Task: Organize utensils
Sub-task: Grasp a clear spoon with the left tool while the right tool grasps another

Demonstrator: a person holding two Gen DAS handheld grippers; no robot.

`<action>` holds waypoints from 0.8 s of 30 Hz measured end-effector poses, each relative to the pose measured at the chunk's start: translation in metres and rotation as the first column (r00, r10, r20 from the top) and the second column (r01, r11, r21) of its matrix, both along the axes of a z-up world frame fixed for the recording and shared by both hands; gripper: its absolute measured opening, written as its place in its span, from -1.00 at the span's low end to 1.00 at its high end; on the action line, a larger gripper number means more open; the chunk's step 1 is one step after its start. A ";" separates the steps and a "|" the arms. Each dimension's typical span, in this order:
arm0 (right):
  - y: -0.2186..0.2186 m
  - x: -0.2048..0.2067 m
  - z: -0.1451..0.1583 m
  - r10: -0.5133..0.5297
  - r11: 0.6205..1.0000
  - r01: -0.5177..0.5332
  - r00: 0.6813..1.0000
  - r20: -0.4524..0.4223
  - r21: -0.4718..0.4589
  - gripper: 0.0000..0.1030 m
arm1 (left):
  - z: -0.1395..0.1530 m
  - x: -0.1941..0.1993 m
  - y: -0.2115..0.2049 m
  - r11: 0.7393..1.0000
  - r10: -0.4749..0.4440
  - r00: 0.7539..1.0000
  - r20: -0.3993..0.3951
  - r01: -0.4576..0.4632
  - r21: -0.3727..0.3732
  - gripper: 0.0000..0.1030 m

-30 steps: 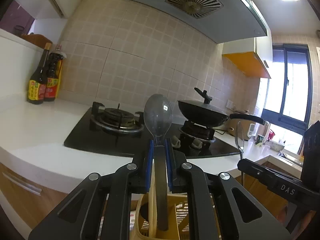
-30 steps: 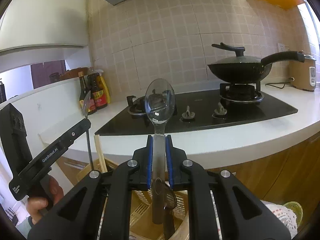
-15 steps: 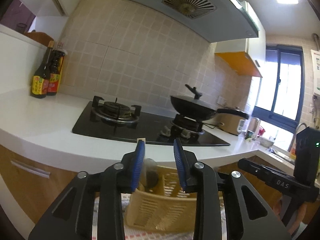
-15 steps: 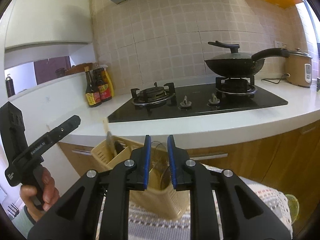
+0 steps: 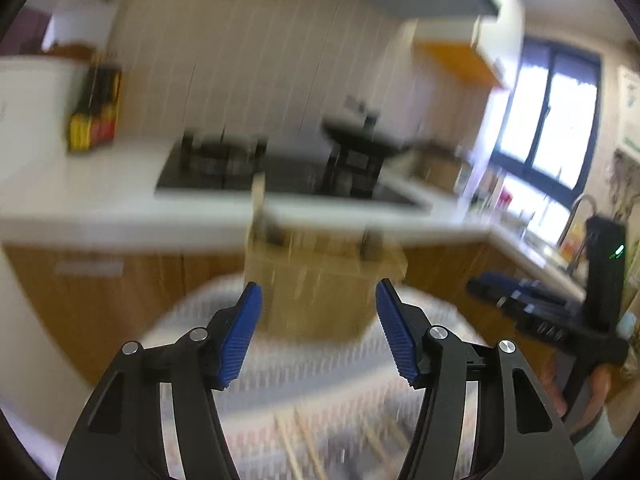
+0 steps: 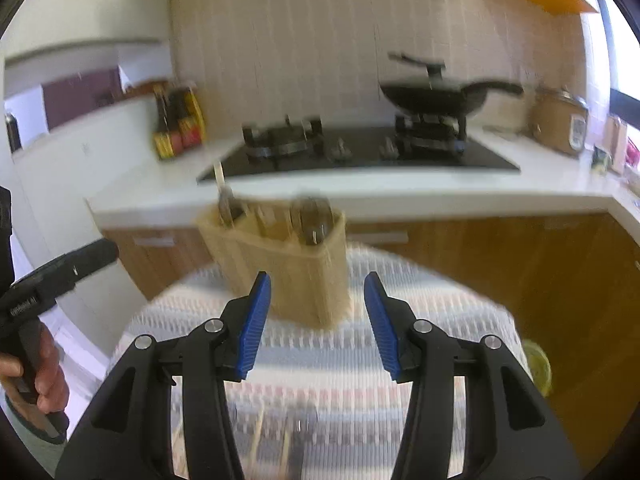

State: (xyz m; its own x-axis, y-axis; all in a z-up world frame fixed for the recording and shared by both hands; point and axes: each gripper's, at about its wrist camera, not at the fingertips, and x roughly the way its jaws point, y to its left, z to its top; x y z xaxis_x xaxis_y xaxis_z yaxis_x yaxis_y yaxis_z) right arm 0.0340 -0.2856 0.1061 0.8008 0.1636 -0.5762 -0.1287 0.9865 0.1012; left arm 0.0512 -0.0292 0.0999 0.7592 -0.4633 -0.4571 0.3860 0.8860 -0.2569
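A beige utensil holder (image 5: 320, 280) (image 6: 288, 268) stands on a round table with a striped cloth (image 6: 320, 380). Spoons (image 6: 312, 220) and a wooden stick (image 6: 219, 178) stand in it. My left gripper (image 5: 318, 328) is open and empty, a short way in front of the holder. My right gripper (image 6: 316, 320) is open and empty, also in front of the holder. Thin chopsticks (image 5: 296, 448) lie on the cloth near the lower edge; they also show in the right wrist view (image 6: 256, 448). Both views are blurred by motion.
Behind the table runs a white counter (image 6: 360, 192) with a black gas hob (image 6: 360, 152), a lidded pan (image 6: 436, 96), sauce bottles (image 6: 178, 128) and a rice cooker (image 6: 560, 124). The other gripper's body shows at right (image 5: 560, 312) and at left (image 6: 48, 280).
Both grippers let go of their spoons into the holder, opened wide, and pulled back and down from it. The holder now sits farther ahead in both views.
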 end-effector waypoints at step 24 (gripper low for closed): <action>0.009 -0.006 -0.132 0.057 0.998 -0.036 0.867 -0.496 0.051 -0.34 | -0.138 -0.038 -0.042 0.975 -0.119 0.859 -0.498 0.196 0.105 -0.50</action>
State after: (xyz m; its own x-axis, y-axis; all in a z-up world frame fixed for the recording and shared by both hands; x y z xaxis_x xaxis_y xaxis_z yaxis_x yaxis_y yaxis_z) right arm 0.0280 -0.2770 -0.0255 0.4015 0.2240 -0.8880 -0.0964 0.9746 0.2022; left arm 0.0133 -0.0711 -0.0380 0.3449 -0.4561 -0.8204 0.3840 0.8661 -0.3201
